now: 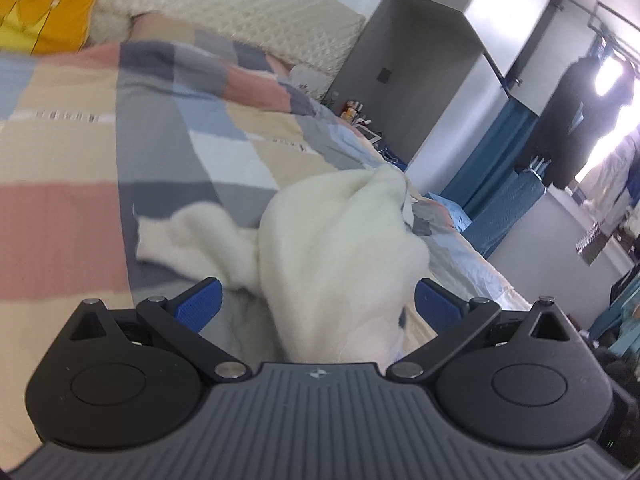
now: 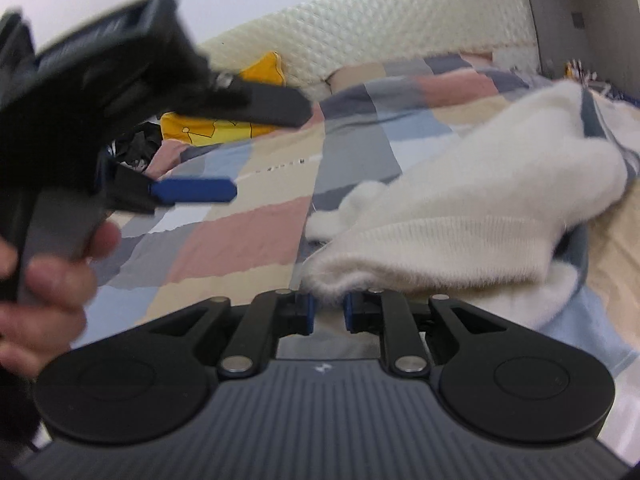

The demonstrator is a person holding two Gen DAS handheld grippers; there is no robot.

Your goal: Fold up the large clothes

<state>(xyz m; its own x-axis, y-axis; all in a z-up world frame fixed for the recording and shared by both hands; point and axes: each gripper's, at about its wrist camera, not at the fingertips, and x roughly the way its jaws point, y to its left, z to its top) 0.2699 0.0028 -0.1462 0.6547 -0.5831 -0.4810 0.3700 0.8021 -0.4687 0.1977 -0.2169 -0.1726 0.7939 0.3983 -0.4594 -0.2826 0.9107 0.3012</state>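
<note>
Left wrist view had the left claw (image 1: 316,304) spread wide, the white sweater (image 1: 340,248) bunched between its blue pads on the checked bed cover (image 1: 80,152); the right claw (image 2: 328,312) stood narrowly apart, sweater hem (image 2: 328,284) at its tips

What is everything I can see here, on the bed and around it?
Sweater: one, cream, fluffy, crumpled on the bed.
Quilt: one, pink, beige, grey and blue checks, covering the bed.
Headboard: one, cream, padded, behind the bed.
Pillow: one, yellow, by the headboard.
Curtain: one, blue, beyond the bed.
Dark garment: one, black, hanging near the bright window.
Left tongs: black with blue pads, wide open around the sweater.
Right tongs: narrow gap, sweater edge between the pads.
Hand: one, holding the left tongs.
</note>
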